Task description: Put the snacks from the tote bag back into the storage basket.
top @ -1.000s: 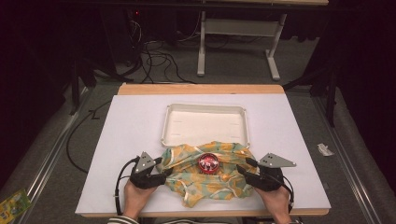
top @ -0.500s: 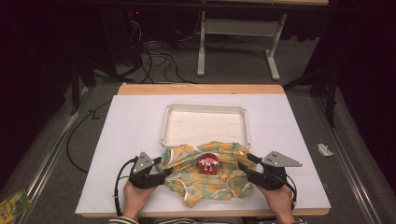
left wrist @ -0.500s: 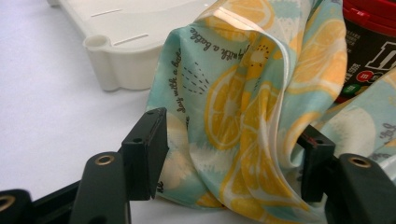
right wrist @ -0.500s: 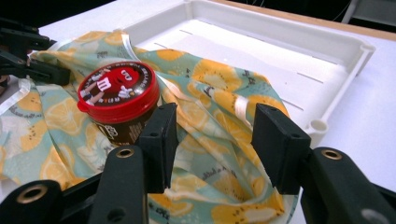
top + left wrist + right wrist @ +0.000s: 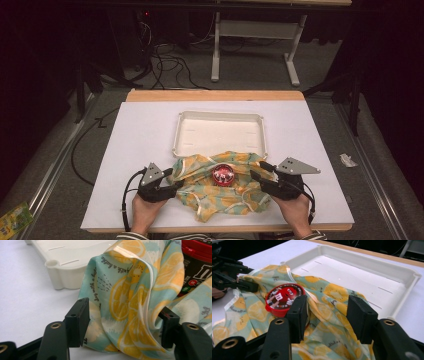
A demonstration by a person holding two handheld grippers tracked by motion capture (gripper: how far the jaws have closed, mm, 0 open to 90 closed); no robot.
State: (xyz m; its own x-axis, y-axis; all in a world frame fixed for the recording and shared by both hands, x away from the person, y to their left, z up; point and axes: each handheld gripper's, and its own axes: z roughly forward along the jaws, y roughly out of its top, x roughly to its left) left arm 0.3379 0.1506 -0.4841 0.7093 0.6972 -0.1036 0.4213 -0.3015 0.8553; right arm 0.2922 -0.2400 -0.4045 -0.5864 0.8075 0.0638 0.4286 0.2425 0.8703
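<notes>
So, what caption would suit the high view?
Two handheld tongs flank a lemon-print cloth holding a red tin.

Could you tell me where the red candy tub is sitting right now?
In the high view, the red candy tub sits on the middle of the lemon-print cloth, just in front of the white tray, between the two grippers.

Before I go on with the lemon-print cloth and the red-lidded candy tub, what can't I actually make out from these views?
- Red-lidded candy tub: its body and base are buried in the lemon-print cloth; the left gripper view crops it at the edge.
- Left gripper: cloth bunches between the jaws, covering the right pad's face; contact is unclear.
- Right gripper: cloth lies between the jaws; any pinch is unclear.
- White plastic tray: the cloth overlaps its near rim.
</notes>
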